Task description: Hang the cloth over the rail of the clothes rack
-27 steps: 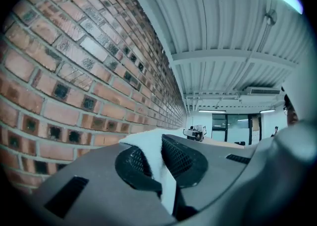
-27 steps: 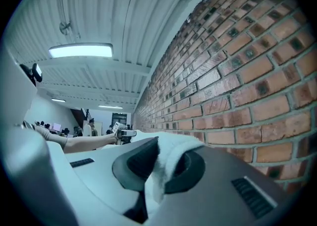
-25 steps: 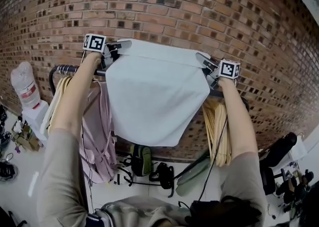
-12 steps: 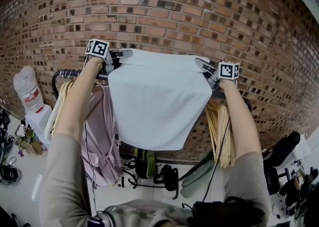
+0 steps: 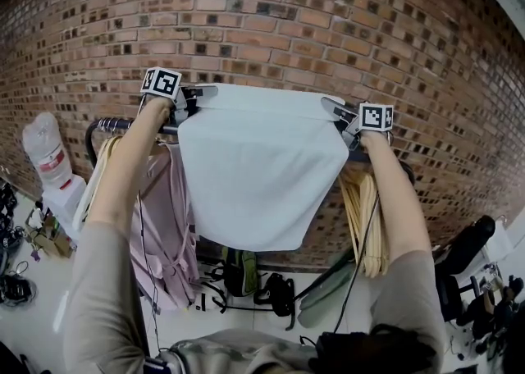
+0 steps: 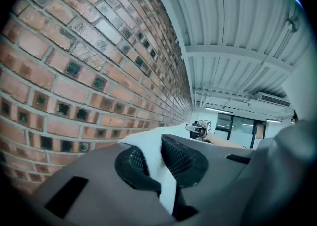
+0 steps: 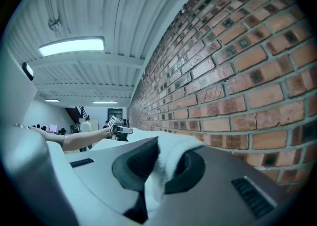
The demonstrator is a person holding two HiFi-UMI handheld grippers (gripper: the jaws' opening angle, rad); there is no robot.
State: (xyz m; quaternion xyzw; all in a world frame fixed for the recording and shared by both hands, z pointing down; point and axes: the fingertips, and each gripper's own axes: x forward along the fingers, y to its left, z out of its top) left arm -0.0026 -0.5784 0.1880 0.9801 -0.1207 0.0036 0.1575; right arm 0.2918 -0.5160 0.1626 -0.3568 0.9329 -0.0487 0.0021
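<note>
**Head view: cloth [image 5: 262, 175] stretched between left gripper [image 5: 199, 92] and right gripper [image 5: 335, 107] at the rail [image 5: 111, 124]**

Seen from the head view, the cloth is a plain, pale, almost white sheet with no print. It is pulled wide and fairly flat along its top edge. Below that it narrows, its two sides slanting inward to a soft, rounded bottom hem. A shallow fold line runs across it just under the top edge.

It hangs in front of the brick wall [image 5: 328, 28] and covers the middle stretch of the dark rail of the clothes rack [image 5: 89, 136]. The rail shows only to the left of the cloth and again by the right forearm. Whether the fabric already rests on the rail cannot be told.

A pink garment [image 5: 164, 225] hangs just left of the cloth. Bare wooden hangers [image 5: 369, 225] hang just right of it.

The left gripper view shows both dark ribbed pads closed on the cloth's upper left corner. A white strip of fabric is pinched between them and spills out toward the wall. The right gripper view shows the same at the upper right corner. There the jaws are clamped together on a thick bunched fold, which bulges over the pad nearer the bricks. Both grippers point toward the wall, with the top edge spanning the gap between them.
</note>
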